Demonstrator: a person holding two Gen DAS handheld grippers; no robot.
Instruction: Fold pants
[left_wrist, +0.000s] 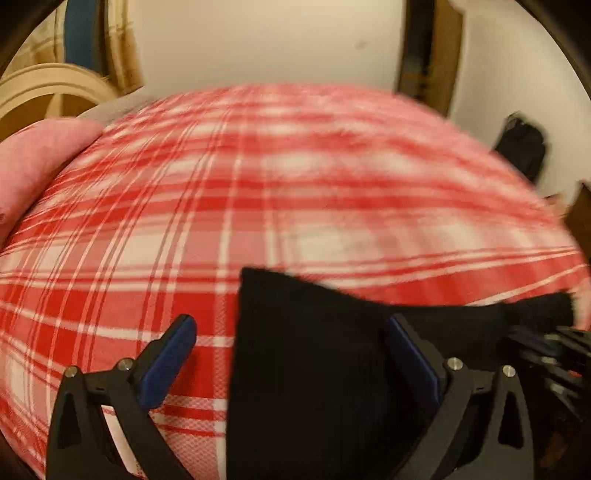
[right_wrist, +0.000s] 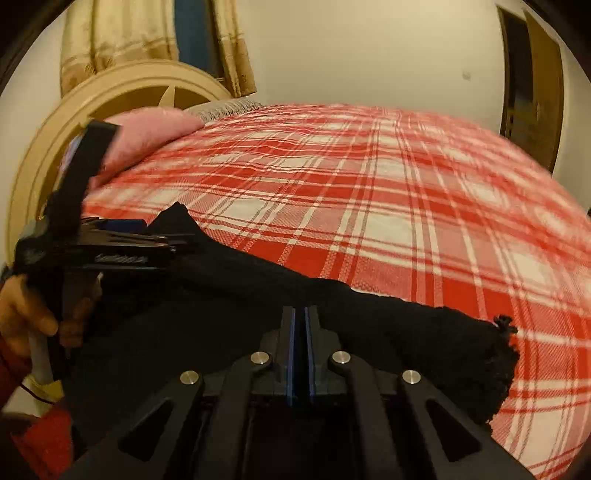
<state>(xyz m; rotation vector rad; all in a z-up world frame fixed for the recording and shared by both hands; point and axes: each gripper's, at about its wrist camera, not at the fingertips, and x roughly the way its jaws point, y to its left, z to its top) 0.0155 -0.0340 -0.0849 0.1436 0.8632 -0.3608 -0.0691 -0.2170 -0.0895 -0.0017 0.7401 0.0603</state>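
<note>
A: Far left, pink pillow (left_wrist: 40, 158) against a cream headboard (right_wrist: 110, 92); red-and-white plaid bedspread (left_wrist: 258, 192) across the bed. Black pants (left_wrist: 317, 354) lying on it, near the lower edge of both views.

B: Step in hand?

A: Judged mid-fold. Seen from the right wrist: pants (right_wrist: 295, 306) in a long band running left to right, frayed end (right_wrist: 504, 325) resting on the bedspread at the right.

B: Left gripper?

A: Left gripper (left_wrist: 291, 354) spread wide, blue pads (left_wrist: 170, 358) well apart. Corner of cloth between the jaws, nothing pinched. Seen from the right wrist, the left hand (right_wrist: 33, 314) around its handle, red sleeve (right_wrist: 40, 439) below.

B: Right gripper?

A: Right gripper (right_wrist: 300, 343) closed to a sliver above the dark cloth. Unclear whether any fabric is caught; too dark to tell.

B: Next move?

A: Probably closing the left jaws on that corner, then carrying the edge across evenly.
</note>
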